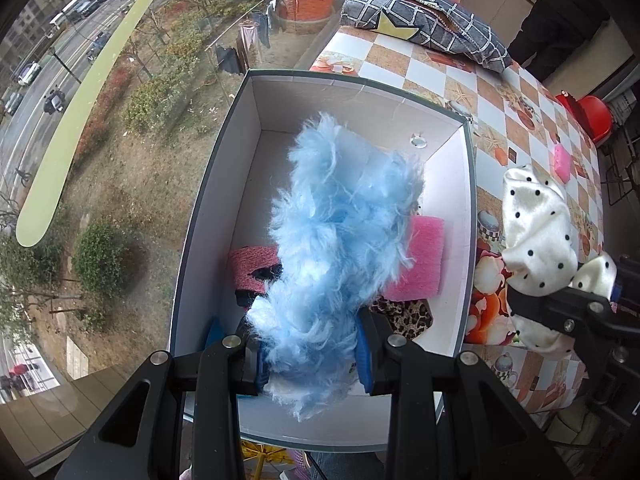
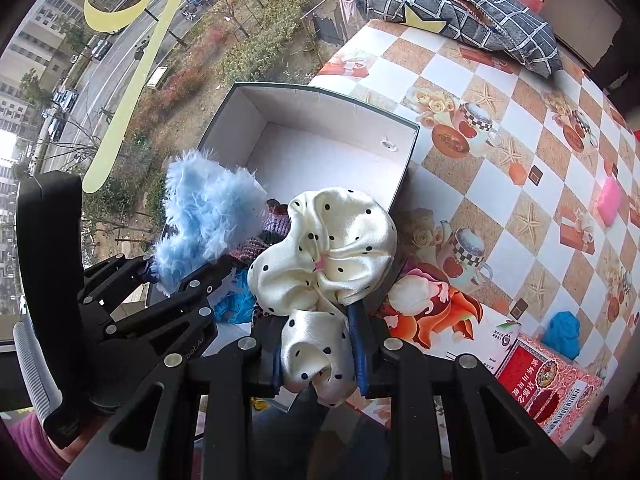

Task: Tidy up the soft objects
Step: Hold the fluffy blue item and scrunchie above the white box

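Two grippers fill the lower edge of our views. In the left wrist view, the left gripper point(image 1: 310, 364), bottom centre, has its blue-padded fingers point(image 1: 365, 354) pressed partway closed on a fluffy blue scrunchie point(image 1: 340, 232), which rises over the open box point(image 1: 466, 240) in mid-frame. In the right wrist view, the right gripper point(image 2: 318, 354), bottom centre, has its fingers point(image 2: 357, 344) clamped tight on a cream polka-dot scrunchie point(image 2: 324, 252), which stands over the near right corner of the box.

Beyond the blue scrunchie, on the box floor, we see a pink sponge point(image 1: 420, 260), a dark pink knitted piece point(image 1: 252, 268) and a leopard-print piece point(image 1: 408, 314).

Farther right, on the checked tabletop point(image 2: 500, 184), lie a small pink block point(image 2: 610, 200), a blue fluffy item point(image 2: 564, 334) and a red printed carton point(image 2: 548, 392) at lower right.

At the upper right, a grey checked cushion point(image 2: 472, 16) rests on the far tabletop edge; a window point(image 1: 120, 160) with a street view fills the left.
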